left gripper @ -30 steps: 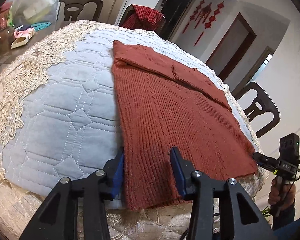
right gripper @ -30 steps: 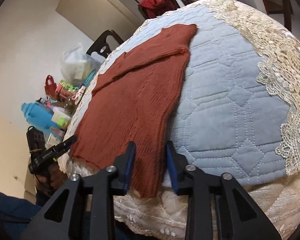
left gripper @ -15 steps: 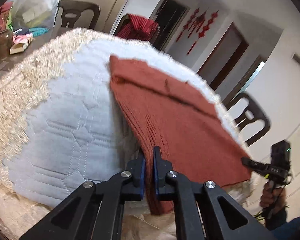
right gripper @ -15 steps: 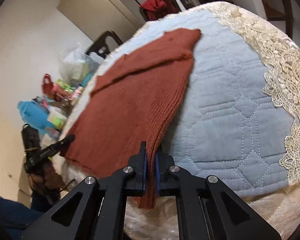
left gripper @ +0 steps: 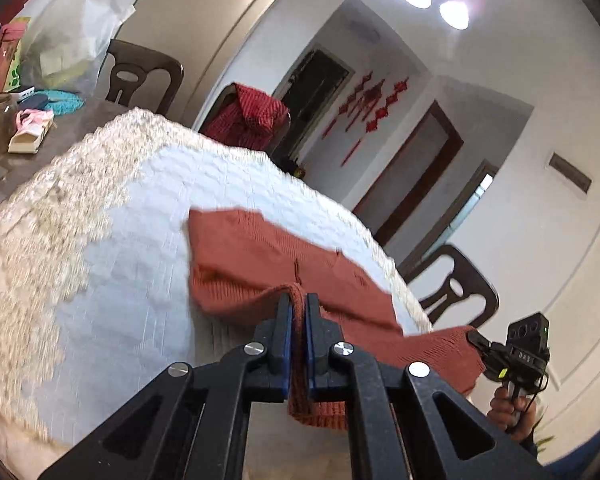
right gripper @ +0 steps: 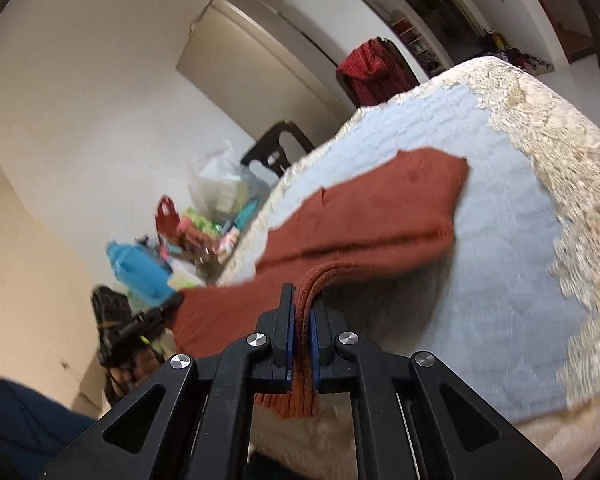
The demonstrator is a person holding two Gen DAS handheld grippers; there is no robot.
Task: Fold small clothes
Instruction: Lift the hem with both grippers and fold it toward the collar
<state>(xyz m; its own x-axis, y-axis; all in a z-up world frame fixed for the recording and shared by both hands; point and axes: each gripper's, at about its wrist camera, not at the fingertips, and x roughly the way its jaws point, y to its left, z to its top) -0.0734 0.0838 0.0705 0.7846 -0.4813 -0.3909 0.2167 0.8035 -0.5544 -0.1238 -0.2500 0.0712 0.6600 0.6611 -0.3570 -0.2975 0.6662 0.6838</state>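
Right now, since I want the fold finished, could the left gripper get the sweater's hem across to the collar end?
Probably yes. The left gripper is shut on the rust sweater hem, lifted off the quilted cover; nothing stands between it and the far end.

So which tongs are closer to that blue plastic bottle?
Left. The left tongs grip the rust knitted sweater on the bottle's side; the right tongs hold its other corner, farther off.

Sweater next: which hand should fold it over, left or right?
Neither alone. Left tongs and right tongs are each shut on a near corner of the sweater, lifted off the quilt; probably both together.
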